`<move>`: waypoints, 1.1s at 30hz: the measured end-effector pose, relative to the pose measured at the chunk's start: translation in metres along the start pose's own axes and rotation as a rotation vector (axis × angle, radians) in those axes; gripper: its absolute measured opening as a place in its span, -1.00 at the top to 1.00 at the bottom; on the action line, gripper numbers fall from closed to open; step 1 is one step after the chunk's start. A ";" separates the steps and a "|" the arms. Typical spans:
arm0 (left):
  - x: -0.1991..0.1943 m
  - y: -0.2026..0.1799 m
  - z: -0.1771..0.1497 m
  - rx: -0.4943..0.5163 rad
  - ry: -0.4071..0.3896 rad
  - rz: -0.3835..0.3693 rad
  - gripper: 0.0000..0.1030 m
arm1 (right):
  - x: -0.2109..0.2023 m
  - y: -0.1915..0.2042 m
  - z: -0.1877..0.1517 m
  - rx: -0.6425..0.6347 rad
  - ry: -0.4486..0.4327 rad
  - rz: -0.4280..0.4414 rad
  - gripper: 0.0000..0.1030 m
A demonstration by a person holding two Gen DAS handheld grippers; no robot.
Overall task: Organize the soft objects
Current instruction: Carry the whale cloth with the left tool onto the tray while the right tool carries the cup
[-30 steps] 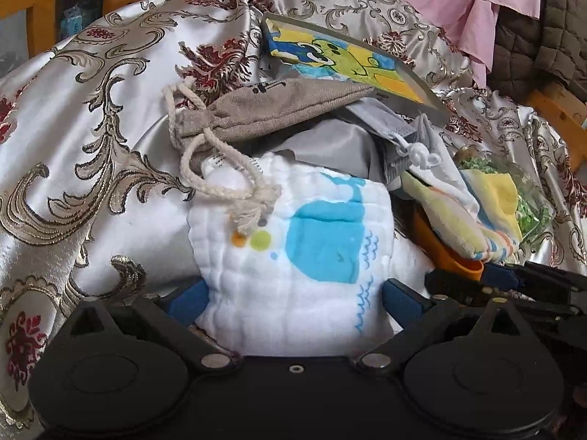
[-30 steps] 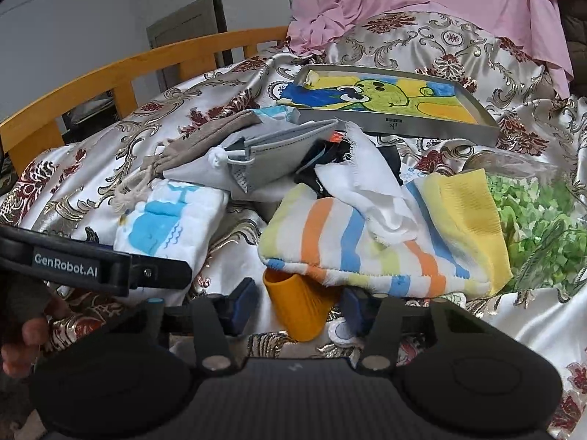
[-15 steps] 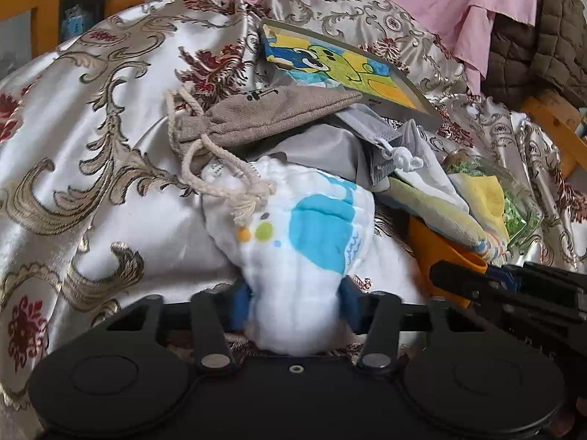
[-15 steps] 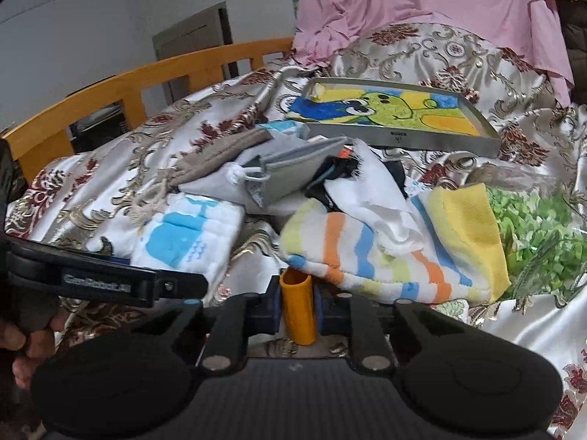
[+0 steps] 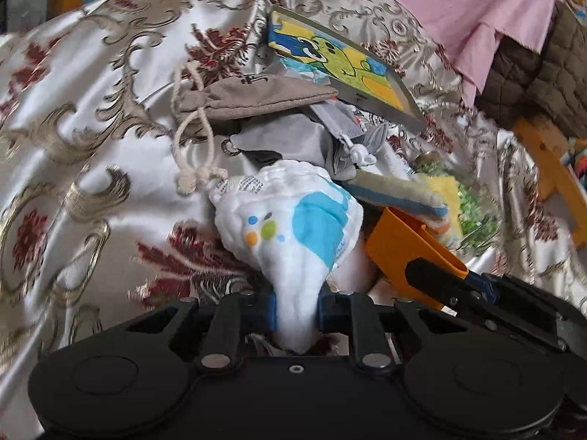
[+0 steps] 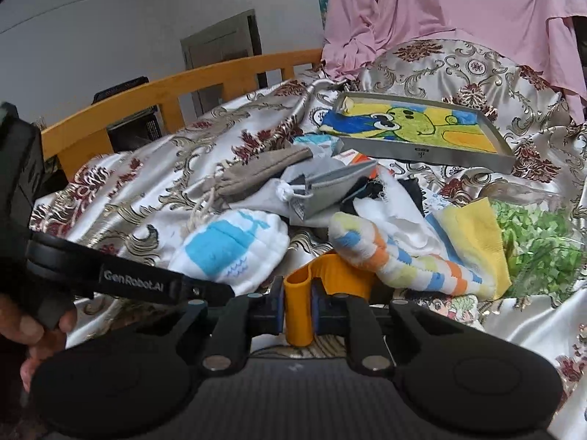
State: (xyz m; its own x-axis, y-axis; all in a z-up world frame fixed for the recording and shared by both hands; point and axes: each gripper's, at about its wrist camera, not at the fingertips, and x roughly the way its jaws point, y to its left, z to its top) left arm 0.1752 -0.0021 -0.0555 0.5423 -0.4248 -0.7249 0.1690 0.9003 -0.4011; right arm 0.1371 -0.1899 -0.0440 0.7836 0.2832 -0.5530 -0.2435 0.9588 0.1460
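Observation:
My left gripper (image 5: pixel 296 308) has its jaws closing, and the pads pinch the near end of a white quilted cloth with a blue whale print (image 5: pixel 293 227). The cloth is bunched and raised off the satin bedspread (image 5: pixel 91 139); the same cloth (image 6: pixel 234 245) shows in the right wrist view. My right gripper (image 6: pixel 298 304) is shut on the rolled edge of an orange plastic piece (image 6: pixel 299 308). That orange piece (image 5: pixel 403 242) reaches under a striped towel (image 6: pixel 403 264).
A beige drawstring pouch (image 5: pixel 256 97), a grey pouch (image 6: pixel 330 187) and other cloths are piled behind. A metal tray with a cartoon picture (image 6: pixel 422 152) lies farther back. A clear bag of green bits (image 6: pixel 539 242) sits right. A wooden rail (image 6: pixel 183 84) and pink cloth (image 6: pixel 440 18) border the bed.
The left jaws went from wide apart to pinching the whale cloth, which bunched and rose. The right jaws closed on the orange piece and lifted it slightly.

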 end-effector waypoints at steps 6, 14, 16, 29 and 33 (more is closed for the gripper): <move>-0.035 0.000 0.003 -0.112 -0.035 -0.001 0.62 | -0.026 0.012 0.003 -0.035 -0.068 0.040 0.71; -0.074 -0.024 0.026 -0.017 -0.202 -0.015 0.62 | -0.055 0.020 0.017 -0.069 -0.216 0.057 0.71; -0.074 -0.033 0.040 0.008 -0.228 -0.024 0.62 | -0.058 0.019 0.024 -0.076 -0.236 0.053 0.71; 0.006 -0.049 0.170 0.154 -0.273 0.020 0.62 | 0.003 -0.032 0.117 -0.181 -0.226 -0.034 0.71; 0.058 -0.046 0.219 0.198 -0.254 0.011 0.62 | 0.053 -0.058 0.155 -0.224 -0.200 -0.067 0.70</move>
State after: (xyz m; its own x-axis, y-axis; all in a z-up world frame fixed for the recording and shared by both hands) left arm 0.3786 -0.0475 0.0434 0.7288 -0.3998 -0.5558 0.3051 0.9164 -0.2592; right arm 0.2818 -0.2271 0.0454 0.8936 0.2395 -0.3797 -0.2904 0.9534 -0.0821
